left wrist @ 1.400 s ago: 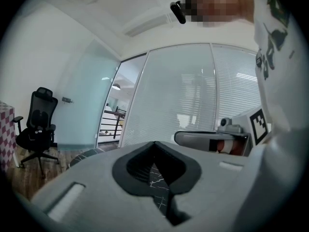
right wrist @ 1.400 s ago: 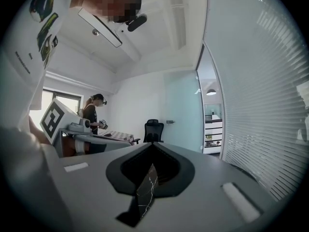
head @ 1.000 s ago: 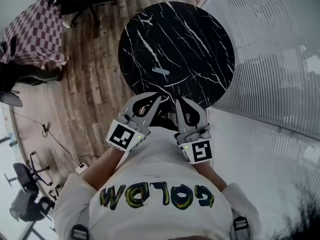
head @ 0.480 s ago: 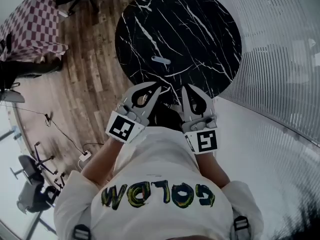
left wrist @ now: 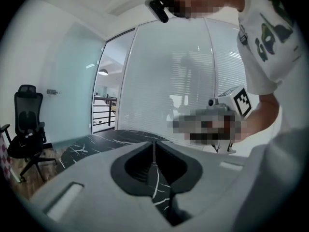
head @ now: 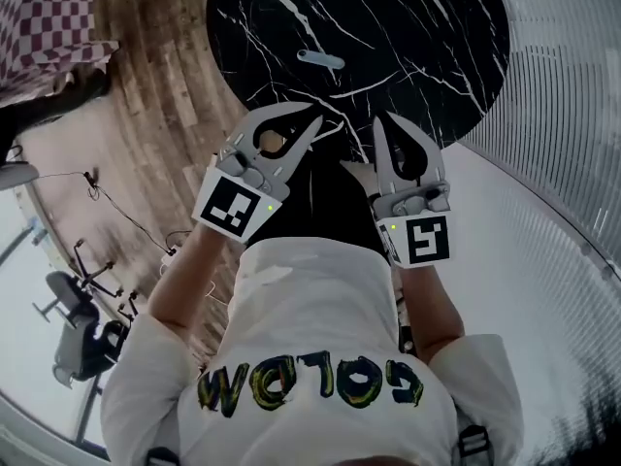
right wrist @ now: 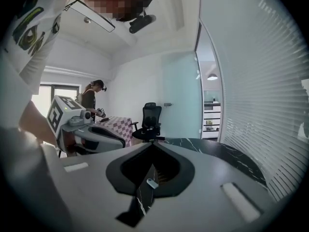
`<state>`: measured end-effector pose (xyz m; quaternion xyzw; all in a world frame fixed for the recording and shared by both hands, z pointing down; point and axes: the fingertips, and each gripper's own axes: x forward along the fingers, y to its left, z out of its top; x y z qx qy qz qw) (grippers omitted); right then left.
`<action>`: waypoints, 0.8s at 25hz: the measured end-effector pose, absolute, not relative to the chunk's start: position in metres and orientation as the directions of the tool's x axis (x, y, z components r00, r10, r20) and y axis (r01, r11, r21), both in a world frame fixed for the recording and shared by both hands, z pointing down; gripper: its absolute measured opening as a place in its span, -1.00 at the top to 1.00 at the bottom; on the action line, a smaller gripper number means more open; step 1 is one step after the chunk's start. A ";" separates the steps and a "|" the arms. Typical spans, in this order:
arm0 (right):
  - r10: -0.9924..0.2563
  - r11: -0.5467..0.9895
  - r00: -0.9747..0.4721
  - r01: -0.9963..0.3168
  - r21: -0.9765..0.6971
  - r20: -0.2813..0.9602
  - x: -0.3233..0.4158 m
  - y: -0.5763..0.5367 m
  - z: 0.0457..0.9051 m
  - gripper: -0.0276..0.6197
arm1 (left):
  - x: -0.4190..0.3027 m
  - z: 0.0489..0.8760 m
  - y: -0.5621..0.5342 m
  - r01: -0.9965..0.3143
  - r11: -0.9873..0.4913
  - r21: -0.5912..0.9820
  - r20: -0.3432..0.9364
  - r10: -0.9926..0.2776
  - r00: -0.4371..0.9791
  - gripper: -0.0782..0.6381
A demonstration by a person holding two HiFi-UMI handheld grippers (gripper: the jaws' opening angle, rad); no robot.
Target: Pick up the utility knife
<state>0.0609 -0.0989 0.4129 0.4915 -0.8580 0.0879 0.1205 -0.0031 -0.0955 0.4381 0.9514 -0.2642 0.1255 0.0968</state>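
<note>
The utility knife (head: 320, 59), pale and slim, lies flat on the round black marble table (head: 427, 37), towards the person's side of its middle and clear of both claws. The left gripper (head: 312, 121) hangs over the table's near edge, its jaws barely parted to a thin slit with nothing between them. The right gripper (head: 380, 124) sits beside it, apart from it, with its jaw tips together and empty. A wooden floor (head: 155, 76) lies to the left of the table.

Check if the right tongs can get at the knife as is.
Probably yes. The knife lies alone on the table, ahead-left of the right tongs, with only bare table between. The tongs look shut, so they must open first.
</note>
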 end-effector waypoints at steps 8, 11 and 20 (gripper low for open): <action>-0.812 0.499 -0.489 -0.865 -0.056 0.319 0.055 -0.106 0.478 0.91 | -0.004 0.506 -0.107 -0.490 -0.872 0.018 0.395 -0.444 0.804 0.67; -0.799 0.493 -0.485 -0.867 -0.075 0.355 0.056 -0.108 0.508 0.91 | -0.003 0.531 -0.108 -0.466 -0.885 -0.026 0.448 -0.427 0.786 0.67; -0.787 0.472 -0.474 -0.875 -0.109 0.395 0.065 -0.111 0.567 0.91 | 0.006 0.614 -0.125 -0.310 -0.914 -0.261 0.595 -0.406 0.694 0.59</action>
